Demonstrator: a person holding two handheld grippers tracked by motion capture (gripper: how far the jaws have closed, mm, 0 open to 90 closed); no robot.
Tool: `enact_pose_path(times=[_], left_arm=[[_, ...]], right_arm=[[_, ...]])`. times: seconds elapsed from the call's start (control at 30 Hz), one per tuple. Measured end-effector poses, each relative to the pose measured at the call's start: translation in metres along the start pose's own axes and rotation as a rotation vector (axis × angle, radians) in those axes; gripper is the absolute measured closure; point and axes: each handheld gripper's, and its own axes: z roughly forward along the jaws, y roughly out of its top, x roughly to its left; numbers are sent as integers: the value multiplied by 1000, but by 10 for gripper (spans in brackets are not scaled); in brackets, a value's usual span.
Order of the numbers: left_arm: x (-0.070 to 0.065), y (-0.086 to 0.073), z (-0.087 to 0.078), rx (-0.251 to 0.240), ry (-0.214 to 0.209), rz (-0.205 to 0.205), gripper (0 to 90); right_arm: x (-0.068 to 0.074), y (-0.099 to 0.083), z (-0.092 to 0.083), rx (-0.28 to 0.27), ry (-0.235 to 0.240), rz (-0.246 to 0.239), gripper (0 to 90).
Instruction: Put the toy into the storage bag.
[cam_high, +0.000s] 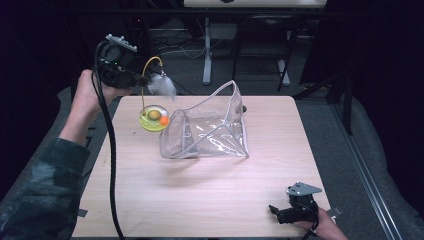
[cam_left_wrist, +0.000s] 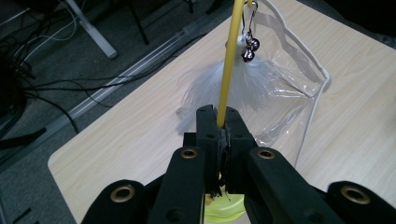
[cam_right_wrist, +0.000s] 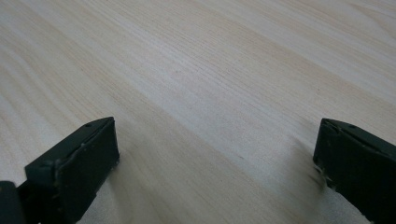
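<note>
High view: your left tongs are raised over the far left corner of the surface, pinching the yellow wand of a cat toy. The wand arches up and over; a white feather tuft hangs from its tip. Below it the toy's yellow-green base, holding an orange ball, sits just beside the open mouth of a clear plastic pouch that lies near the middle of the surface. Your right tongs rest at the near right edge, well apart from the pouch.

Left gripper view: your jaws are pressed together on the yellow wand. Two small bells hang on a clip above the feather tuft; the pouch lies beyond, and the base shows below the jaws.

Right gripper view: your jaws are spread wide over the bare wood surface, with nothing between them.
</note>
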Motion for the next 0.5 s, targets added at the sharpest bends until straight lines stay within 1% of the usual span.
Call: enact_pose_path(times=[0.07,0.1,0.23,0.33,0.47,0.5], left_arm=[[-3,3,3,-3,-7,3,878],[-4,5,5,1,-12,12,879],[-11,12,11,3,-28,27,879],[-14,15,16,-1,-35,33,879],[-19,18,24,7,-55,43,879],[-21,18,27,3,-58,41,878]], right_arm=[[0,0,0,1,2,-2,0],[0,0,0,0,0,0,0],[0,0,0,1,2,-2,0],[0,0,0,1,2,-2,0],[0,0,0,4,0,-4,0],[0,0,0,1,2,-2,0]])
